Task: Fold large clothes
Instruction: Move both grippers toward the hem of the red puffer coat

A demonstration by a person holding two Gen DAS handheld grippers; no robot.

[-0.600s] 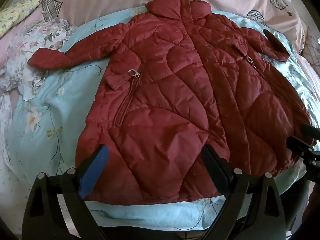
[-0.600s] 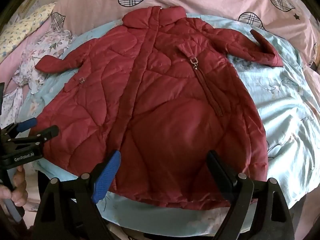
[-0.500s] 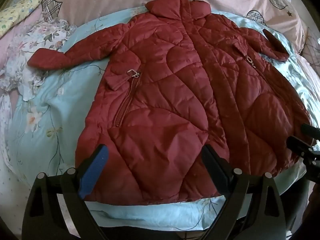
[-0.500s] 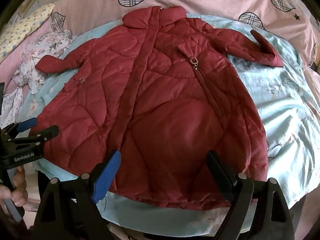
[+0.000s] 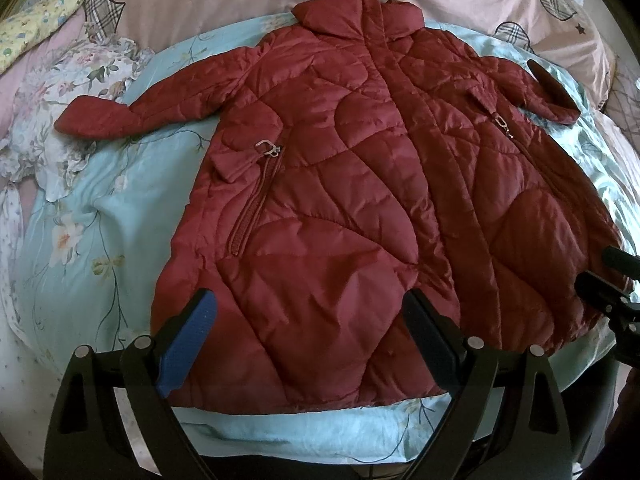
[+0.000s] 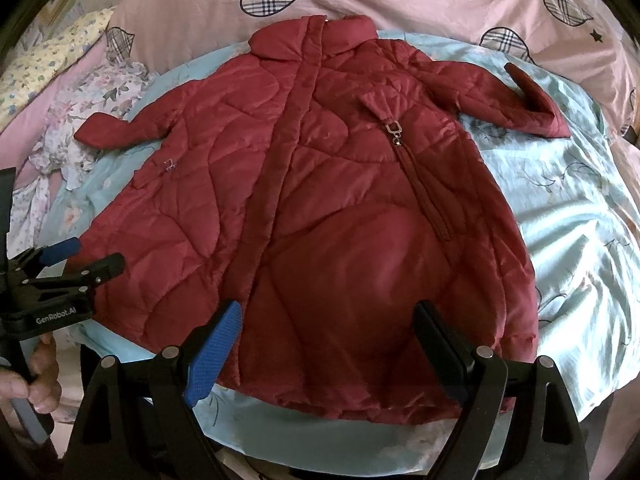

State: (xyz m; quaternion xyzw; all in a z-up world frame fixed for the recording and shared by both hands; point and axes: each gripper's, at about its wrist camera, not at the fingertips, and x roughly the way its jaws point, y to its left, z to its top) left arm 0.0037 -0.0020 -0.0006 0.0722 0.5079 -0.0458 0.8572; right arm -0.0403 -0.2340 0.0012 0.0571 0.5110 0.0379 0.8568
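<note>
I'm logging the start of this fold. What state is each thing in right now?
Red quilted coat: spread flat, front up, unfolded, front closed.
Left sleeve: stretched out sideways.
Right sleeve: stretched out, cuff turned up.
Pocket zippers: closed.
Blue floral sheet: under the coat, wrinkled.
Left tongs: open, holding nothing.
Right tongs: open, holding nothing.
</note>
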